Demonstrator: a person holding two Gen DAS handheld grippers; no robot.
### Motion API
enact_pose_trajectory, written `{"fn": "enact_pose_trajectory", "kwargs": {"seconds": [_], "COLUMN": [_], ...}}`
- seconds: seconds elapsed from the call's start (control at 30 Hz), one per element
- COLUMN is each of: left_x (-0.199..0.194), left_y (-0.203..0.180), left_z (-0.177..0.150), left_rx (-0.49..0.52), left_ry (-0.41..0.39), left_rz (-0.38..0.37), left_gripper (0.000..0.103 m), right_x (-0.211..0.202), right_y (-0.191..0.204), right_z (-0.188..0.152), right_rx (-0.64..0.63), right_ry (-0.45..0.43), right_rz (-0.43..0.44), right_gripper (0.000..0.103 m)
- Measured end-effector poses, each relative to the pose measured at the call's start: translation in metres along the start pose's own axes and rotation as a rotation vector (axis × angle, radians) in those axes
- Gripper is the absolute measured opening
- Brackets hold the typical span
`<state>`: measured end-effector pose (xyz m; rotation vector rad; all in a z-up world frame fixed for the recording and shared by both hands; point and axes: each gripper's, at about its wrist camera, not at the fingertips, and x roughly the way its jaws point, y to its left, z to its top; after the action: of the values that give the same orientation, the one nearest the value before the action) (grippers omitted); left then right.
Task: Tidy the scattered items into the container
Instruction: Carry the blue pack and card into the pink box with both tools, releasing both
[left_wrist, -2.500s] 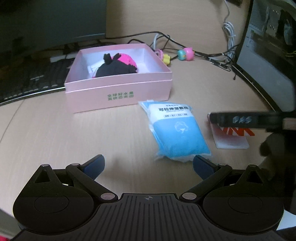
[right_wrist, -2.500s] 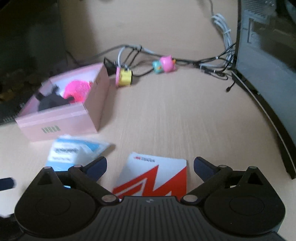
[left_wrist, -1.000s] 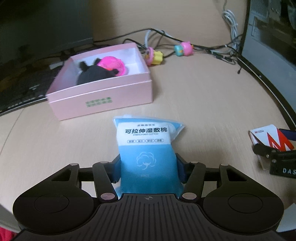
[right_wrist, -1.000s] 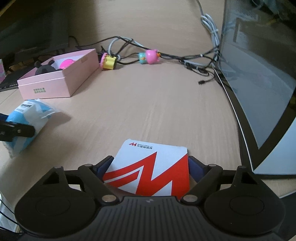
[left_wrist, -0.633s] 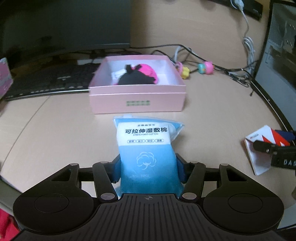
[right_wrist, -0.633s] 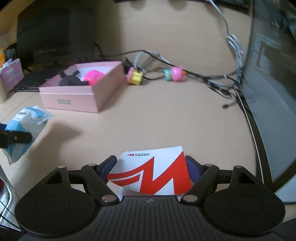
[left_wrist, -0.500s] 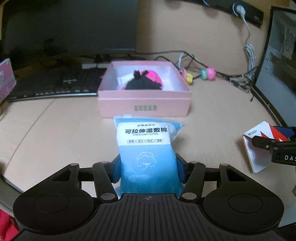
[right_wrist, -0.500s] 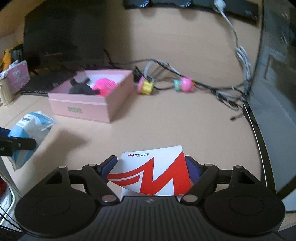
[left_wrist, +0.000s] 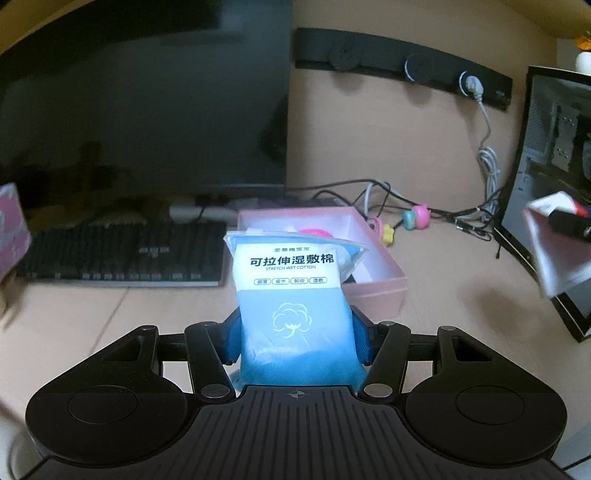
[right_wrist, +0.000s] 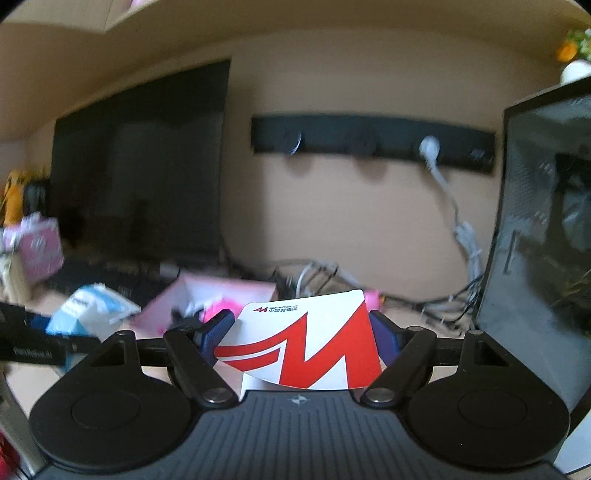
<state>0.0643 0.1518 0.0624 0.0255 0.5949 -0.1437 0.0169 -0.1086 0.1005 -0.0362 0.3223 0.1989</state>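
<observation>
Both loaded: left hand-held gripper clamps the blue cotton pack, held above the table in front of the pink box. Right hand-held gripper grips the red-white card, raised off the table near the box.

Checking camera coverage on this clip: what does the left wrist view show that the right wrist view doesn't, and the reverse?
Only the left wrist view shows the left gripper clamped on the blue cotton pack, and the keyboard clearly. Only the right wrist view shows the right gripper clamped on the red-and-white card face-on. Both show the pink box holding a pink item, the cables, and the wall power strip.
</observation>
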Motion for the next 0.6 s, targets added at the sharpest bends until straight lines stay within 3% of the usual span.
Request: {"fn": "enact_pose_trajectory", "kwargs": {"seconds": [0.2, 0.33, 0.53, 0.57, 0.6], "left_x": [0.025, 0.057, 0.114, 0.126, 0.141], "left_y": [0.012, 0.019, 0.017, 0.016, 0.015], "left_z": [0.024, 0.043, 0.075, 0.077, 0.078], "left_rx": [0.069, 0.048, 0.025, 0.023, 0.022], "left_ry": [-0.017, -0.014, -0.032, -0.024, -0.006], "left_rz": [-0.061, -0.093, -0.070, -0.058, -0.044], "left_gripper": [0.061, 0.061, 0.062, 0.064, 0.074], "right_x": [-0.009, -0.016, -0.026, -0.024, -0.022], "right_y": [0.008, 0.010, 0.001, -0.003, -0.006], "right_z": [0.014, 0.020, 0.032, 0.034, 0.036], "right_rx": [0.071, 0.056, 0.009, 0.011, 0.018], "right_ry": [-0.042, -0.026, -0.044, -0.047, -0.047], "right_rz": [-0.084, -0.122, -0.150, -0.147, -0.140], "right_gripper": [0.078, 0.078, 0.078, 0.078, 0.078]}}
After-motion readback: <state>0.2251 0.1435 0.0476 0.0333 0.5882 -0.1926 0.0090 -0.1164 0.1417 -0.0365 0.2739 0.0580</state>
